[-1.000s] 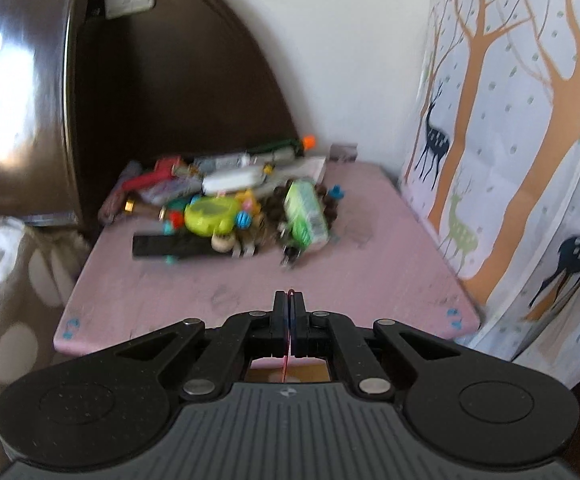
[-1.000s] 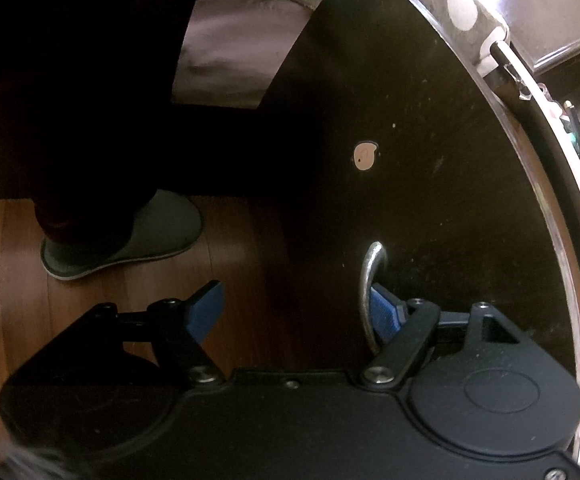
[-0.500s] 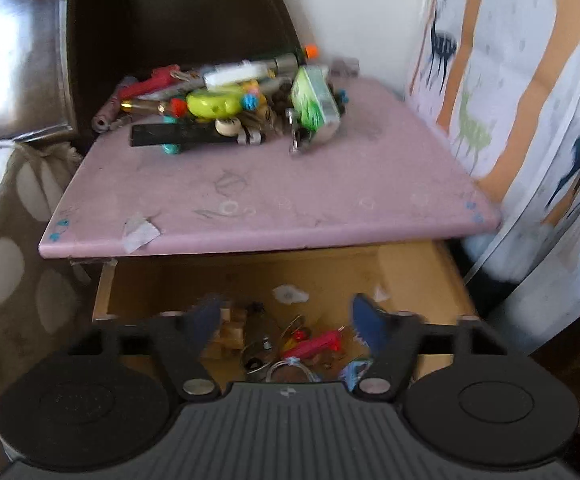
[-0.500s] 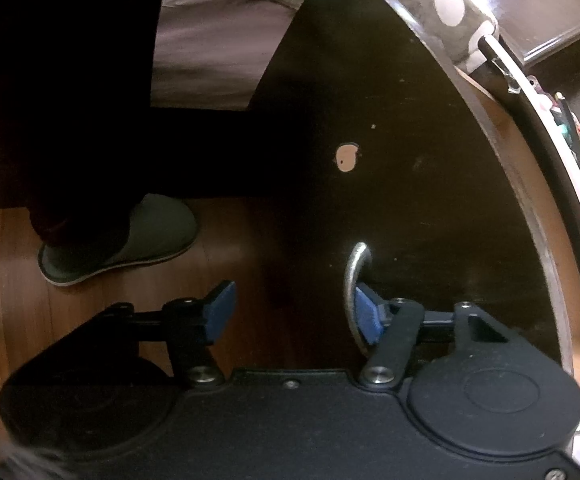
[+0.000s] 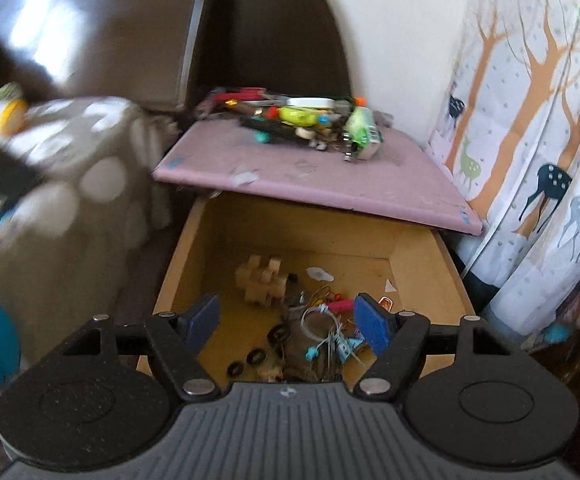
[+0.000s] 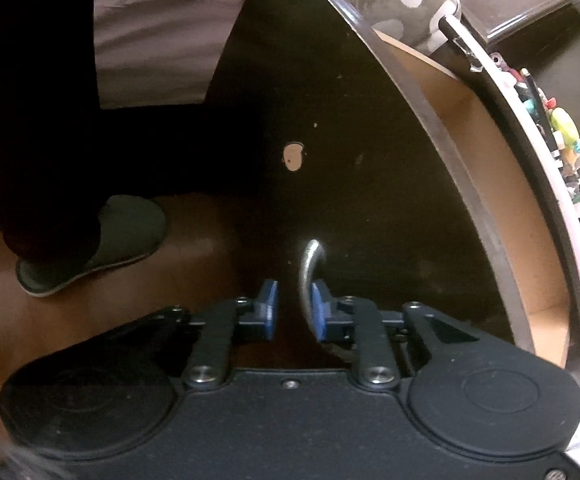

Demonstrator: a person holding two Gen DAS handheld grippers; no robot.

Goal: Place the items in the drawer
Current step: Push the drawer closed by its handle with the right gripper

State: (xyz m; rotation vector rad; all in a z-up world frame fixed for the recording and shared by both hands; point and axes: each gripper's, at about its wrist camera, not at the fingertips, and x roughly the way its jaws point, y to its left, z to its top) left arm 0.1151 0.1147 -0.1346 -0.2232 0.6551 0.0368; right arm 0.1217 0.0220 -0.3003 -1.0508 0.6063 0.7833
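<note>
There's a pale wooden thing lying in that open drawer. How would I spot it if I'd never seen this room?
Find the pink tabletop by the deer curtain; the open drawer sticks out beneath it. Inside, towards the back and left of the tangle of trinkets, lies the wooden puzzle block. It is the only chunky, notched piece of bare wood there.

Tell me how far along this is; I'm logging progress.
Done: the drawer is open, with some small things inside. In hand: nothing; the left tongs are open and empty, the right tongs straddle the drawer handle. Left: the pile of items on the pink top.
</note>
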